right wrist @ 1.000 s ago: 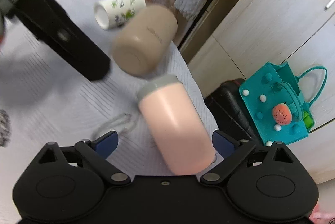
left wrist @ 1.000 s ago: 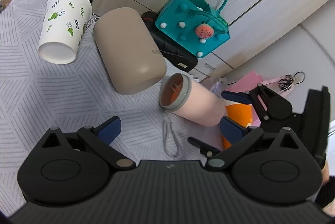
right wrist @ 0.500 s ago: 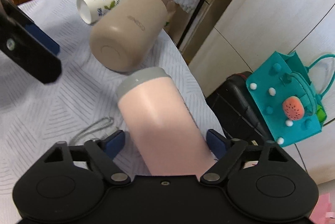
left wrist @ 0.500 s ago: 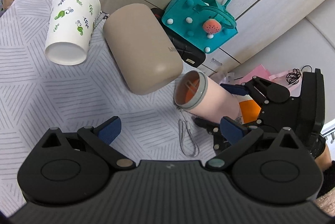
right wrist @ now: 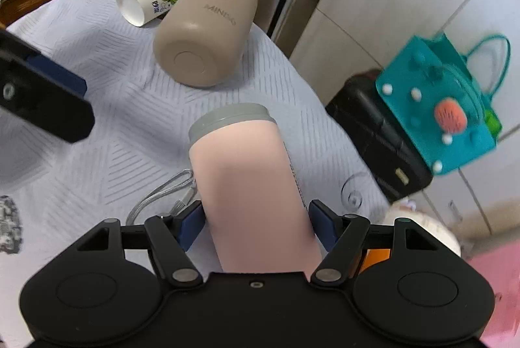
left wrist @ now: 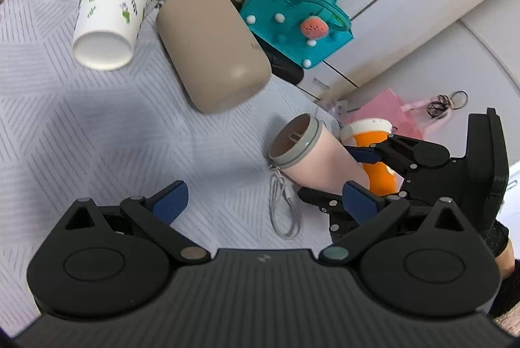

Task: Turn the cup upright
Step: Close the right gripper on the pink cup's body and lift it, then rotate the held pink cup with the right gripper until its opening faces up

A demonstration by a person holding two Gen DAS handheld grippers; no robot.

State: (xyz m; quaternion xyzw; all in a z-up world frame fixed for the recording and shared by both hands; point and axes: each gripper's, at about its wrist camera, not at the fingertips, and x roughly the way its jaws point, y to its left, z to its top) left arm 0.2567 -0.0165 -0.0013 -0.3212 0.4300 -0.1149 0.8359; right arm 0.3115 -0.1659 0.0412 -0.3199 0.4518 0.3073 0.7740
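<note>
Gripping the pink cup (right wrist: 250, 185) with my right gripper (right wrist: 256, 221), jaws closed on its body, tilted at the surface (left wrist: 97, 127) edge; left gripper (left wrist: 263, 198) jaws wide, bare cloth beneath.

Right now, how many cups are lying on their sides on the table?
3: the white leaf-print cup at the far end, the beige cup beside it, and the pink cup between the right gripper fingers.
</note>
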